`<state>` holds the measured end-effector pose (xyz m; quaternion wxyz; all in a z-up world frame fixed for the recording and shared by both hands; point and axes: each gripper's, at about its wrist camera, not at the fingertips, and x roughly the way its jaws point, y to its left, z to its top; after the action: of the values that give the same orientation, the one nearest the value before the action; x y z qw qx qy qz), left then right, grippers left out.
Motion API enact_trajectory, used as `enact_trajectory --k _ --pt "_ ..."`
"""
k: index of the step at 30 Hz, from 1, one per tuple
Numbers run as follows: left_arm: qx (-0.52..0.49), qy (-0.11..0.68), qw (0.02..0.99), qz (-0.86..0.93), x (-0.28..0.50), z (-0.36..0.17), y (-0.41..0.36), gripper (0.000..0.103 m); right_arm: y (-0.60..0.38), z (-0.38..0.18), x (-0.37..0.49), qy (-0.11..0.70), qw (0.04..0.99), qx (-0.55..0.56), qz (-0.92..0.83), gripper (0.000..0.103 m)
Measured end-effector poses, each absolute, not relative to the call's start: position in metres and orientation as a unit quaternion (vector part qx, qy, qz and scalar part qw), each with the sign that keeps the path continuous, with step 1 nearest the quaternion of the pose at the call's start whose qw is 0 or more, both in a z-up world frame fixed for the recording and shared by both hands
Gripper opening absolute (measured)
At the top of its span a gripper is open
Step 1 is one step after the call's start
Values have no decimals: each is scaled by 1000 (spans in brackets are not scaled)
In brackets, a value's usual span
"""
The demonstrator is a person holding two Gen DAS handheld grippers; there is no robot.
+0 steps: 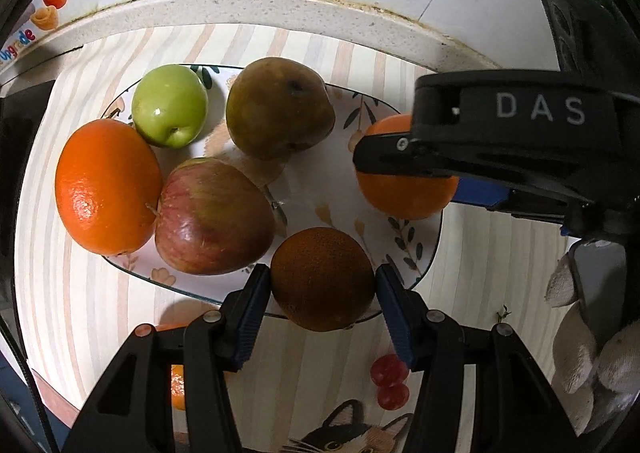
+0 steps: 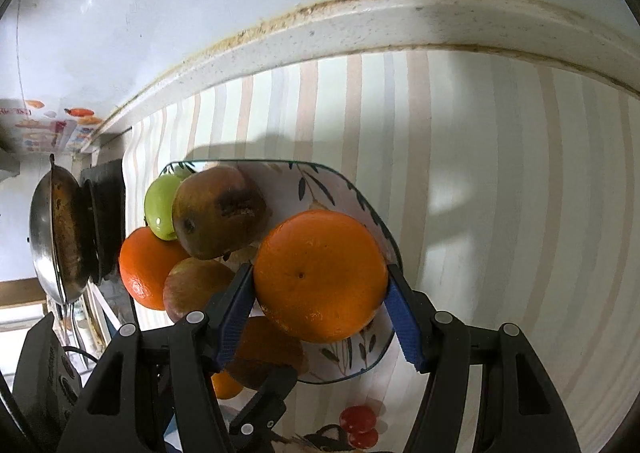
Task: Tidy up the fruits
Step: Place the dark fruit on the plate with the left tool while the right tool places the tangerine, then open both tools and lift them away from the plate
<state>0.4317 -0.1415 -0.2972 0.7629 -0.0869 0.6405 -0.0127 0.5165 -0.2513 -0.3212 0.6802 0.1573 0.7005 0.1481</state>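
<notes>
My left gripper has its fingers clamped on a brownish orange at the near rim of the plate; my right gripper grasps a bright orange over the plate's right side; green apple, pear, red apple and another orange sit on the plate, on the striped bench.

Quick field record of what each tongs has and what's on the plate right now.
left tongs: pads against both sides of the brown orange, near plate edge
right tongs: pads against both sides of the bright orange
plate: floral, on striped cloth
other fruit on plate: large orange, green apple, red apple, brownish pear
off plate: red cherries
</notes>
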Motion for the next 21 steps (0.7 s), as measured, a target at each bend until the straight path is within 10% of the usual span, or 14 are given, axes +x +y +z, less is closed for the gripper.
enact_trajectory --k 10,13,21 --pt "-115 647 754 -11 436 -301 -128 53 -241 -328 519 711 670 152 152 67" --pt "-127 643 755 -16 436 -298 -123 70 -245 -328 518 712 668 158 151 68" --pt "-116 633 765 -20 428 -281 -110 74 -256 -312 514 703 678 166 139 89"
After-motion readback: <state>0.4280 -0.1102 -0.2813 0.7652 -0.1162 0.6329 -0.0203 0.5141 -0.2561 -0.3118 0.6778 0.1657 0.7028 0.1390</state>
